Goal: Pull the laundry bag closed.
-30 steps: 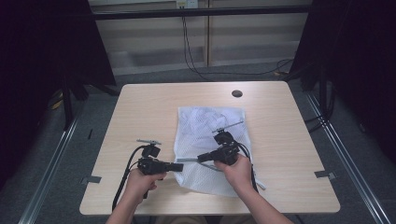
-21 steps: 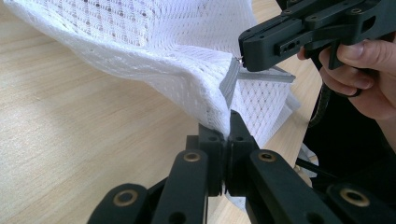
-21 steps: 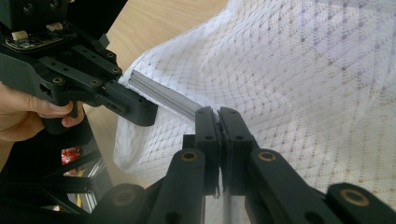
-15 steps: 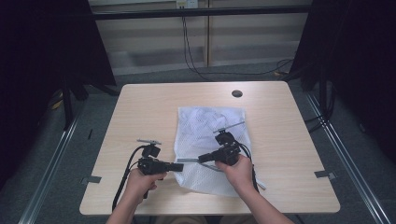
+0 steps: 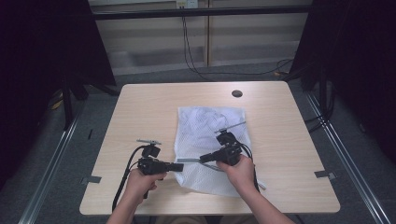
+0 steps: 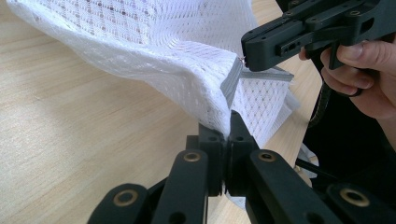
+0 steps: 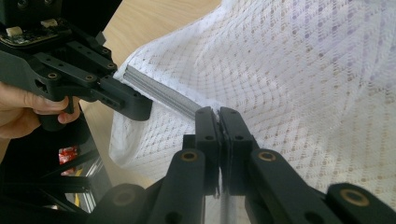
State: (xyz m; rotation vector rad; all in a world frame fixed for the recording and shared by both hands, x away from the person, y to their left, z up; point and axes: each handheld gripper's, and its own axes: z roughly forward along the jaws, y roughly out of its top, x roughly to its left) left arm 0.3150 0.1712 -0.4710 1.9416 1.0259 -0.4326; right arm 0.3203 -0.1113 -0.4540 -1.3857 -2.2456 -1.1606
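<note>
- High view: a white mesh bag (image 5: 208,144) lies on the light wooden surface (image 5: 140,112), a little right of centre and reaching toward the lower edge of the frame.
- High view: the left gripper (image 5: 181,166) sits in the lower middle, pointing right, its tip at the bag's left edge. The left hand (image 5: 140,181) holds it from below.
- High view: the right gripper (image 5: 203,159) points left over the bag's lower part, held by the right hand (image 5: 240,170). The two tips lie close together, with a grey strip between them.
- High view: a small dark round disc (image 5: 236,93) lies near the far edge of the surface, well apart from the bag.
- Left gripper view: the jaws of the left gripper (image 6: 229,135) are pressed together on a fold of the bag (image 6: 154,51), lifting it off the surface (image 6: 70,130). A grey zipper strip (image 6: 231,81) runs up from the pinch to the tip of the right gripper (image 6: 243,59) in the upper right.
- Right gripper view: the right gripper (image 7: 218,122) has its jaws closed on the end of the grey zipper strip (image 7: 159,91). The strip runs up and left to the left gripper (image 7: 140,107). White mesh (image 7: 303,84) covers the right side.
</note>
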